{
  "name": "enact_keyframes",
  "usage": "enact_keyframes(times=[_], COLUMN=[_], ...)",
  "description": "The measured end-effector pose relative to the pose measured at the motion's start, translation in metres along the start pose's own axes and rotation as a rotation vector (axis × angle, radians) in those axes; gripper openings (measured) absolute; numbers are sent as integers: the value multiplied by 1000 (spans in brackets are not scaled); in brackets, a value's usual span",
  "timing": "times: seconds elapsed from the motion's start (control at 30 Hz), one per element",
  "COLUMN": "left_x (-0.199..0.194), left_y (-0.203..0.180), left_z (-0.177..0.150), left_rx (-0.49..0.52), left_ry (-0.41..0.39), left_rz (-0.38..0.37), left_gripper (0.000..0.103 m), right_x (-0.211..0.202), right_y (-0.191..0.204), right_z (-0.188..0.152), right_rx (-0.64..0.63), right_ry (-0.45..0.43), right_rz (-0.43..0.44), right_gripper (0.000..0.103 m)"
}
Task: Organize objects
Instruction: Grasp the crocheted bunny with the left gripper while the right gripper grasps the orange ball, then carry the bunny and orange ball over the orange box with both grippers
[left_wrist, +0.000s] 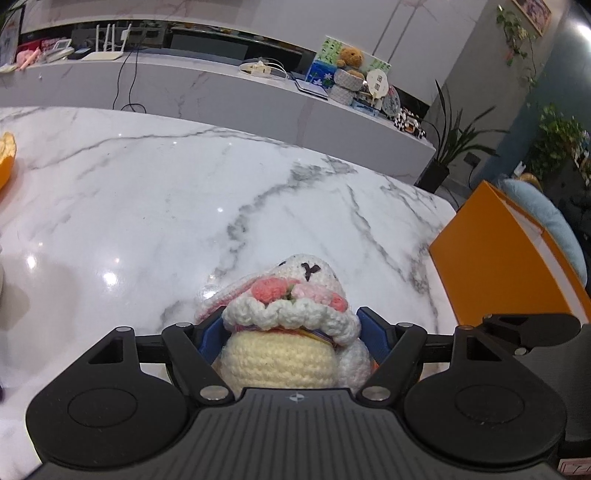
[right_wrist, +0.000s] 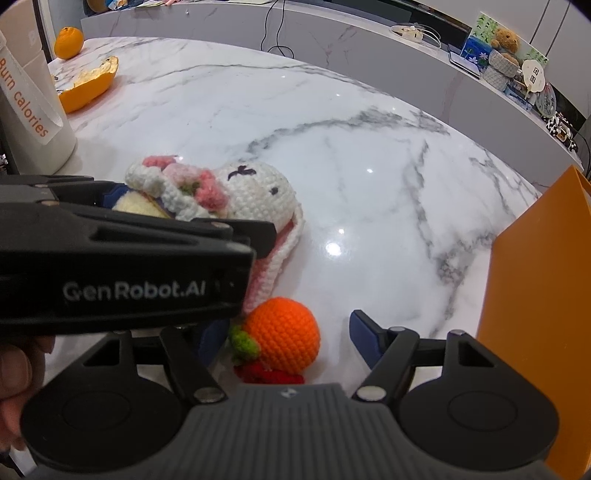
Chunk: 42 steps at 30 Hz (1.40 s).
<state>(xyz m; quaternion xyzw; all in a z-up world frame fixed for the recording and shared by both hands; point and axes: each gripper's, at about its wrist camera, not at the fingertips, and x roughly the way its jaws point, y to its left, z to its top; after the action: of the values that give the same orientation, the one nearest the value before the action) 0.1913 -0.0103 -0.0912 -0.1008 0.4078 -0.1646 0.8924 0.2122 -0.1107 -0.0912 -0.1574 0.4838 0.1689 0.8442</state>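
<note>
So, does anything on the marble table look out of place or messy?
Yes. An empty orange peel lies open at the table's far left corner, near a whole orange, like leftover waste. The crocheted rabbit lies on its side.

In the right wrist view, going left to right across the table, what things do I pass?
White cup with orange lettering → orange peel → crocheted bunny held in the left tool → crocheted orange between the right tool's fingers → orange box at the right edge.
</note>
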Motion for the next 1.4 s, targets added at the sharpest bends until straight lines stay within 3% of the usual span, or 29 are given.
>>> enact_keyframes(times=[0.37, 0.5, 0.67, 1.13, 1.4], left_x=[2, -1, -4, -22, -54], left_y=[-1, 0, 3, 0, 0], left_z=[2, 3, 5, 4, 4], left_rx=[17, 4, -15, -20, -24], left_ry=[27, 23, 27, 26, -12], left_rz=[-4, -3, -15, -14, -15], left_gripper=[81, 77, 71, 69, 69], right_x=[1, -2, -3, -34, -64], right_y=[0, 0, 0, -17, -30], right_z=[0, 2, 2, 10, 5], right_rx=[0, 4, -8, 40, 66], right_ry=[1, 1, 4, -59, -114], right_rz=[4, 23, 15, 23, 34], right_gripper=[72, 49, 49, 48, 48])
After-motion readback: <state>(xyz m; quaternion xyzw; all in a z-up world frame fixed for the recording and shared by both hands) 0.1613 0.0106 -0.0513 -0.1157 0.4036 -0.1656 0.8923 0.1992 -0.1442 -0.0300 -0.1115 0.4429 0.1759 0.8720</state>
